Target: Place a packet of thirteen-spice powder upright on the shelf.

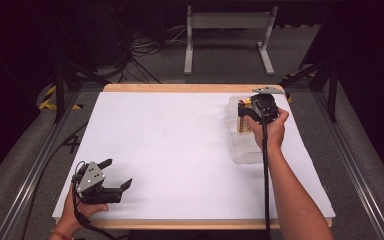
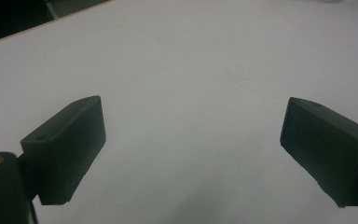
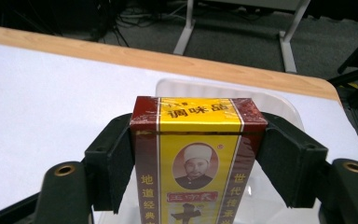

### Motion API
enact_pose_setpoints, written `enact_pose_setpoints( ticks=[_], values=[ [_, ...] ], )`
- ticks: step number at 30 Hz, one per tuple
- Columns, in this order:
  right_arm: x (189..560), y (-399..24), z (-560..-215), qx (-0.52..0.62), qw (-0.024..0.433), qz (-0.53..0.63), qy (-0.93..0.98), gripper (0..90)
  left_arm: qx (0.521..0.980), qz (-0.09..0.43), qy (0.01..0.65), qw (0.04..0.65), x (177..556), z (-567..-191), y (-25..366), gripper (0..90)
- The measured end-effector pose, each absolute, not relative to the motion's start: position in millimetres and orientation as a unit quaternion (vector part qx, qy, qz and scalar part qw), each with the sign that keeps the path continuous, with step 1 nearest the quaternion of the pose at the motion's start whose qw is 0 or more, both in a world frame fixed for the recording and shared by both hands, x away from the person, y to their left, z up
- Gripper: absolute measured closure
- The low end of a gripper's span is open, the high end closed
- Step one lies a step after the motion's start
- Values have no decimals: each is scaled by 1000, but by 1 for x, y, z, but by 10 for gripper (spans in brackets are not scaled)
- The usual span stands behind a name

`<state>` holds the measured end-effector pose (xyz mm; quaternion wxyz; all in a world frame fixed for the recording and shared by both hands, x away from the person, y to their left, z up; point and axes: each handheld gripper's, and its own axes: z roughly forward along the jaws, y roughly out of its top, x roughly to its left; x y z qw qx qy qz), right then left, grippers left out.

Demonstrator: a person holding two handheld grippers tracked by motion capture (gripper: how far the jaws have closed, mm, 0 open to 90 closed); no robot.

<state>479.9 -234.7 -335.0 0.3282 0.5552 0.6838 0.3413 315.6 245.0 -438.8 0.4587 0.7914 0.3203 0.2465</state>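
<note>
A red and yellow packet box (image 3: 198, 154) with Chinese lettering stands upright between the jaws of my right gripper (image 3: 196, 133), whose pads press on its two sides. In the high view this right gripper (image 1: 245, 118) holds the box (image 1: 242, 125) over a clear plastic container (image 1: 243, 151) at the table's right side. My left gripper (image 1: 117, 173) rests near the front left corner of the white sheet. In the left gripper view, the left gripper (image 2: 191, 140) stands wide open with nothing between its fingers.
A white sheet (image 1: 180, 145) covers the wooden table, whose bare edge (image 1: 180, 88) shows at the back. The container's rim (image 3: 279, 105) lies just behind the box. Beyond the table are a grey floor with cables (image 1: 140, 47) and a white stand (image 1: 227, 22).
</note>
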Motion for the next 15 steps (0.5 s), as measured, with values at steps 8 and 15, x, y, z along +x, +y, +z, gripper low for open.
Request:
enact_pose_setpoints(
  ticks=[8, 15],
  values=[
    [475, -238, -335, 558, 316, 320, 697, 315, 791, 247, 321, 459, 315, -439, 246, 73],
    [471, -241, -336, 554, 311, 313, 706, 317, 790, 247, 321, 461, 315, -438, 246, 74]
  ],
)
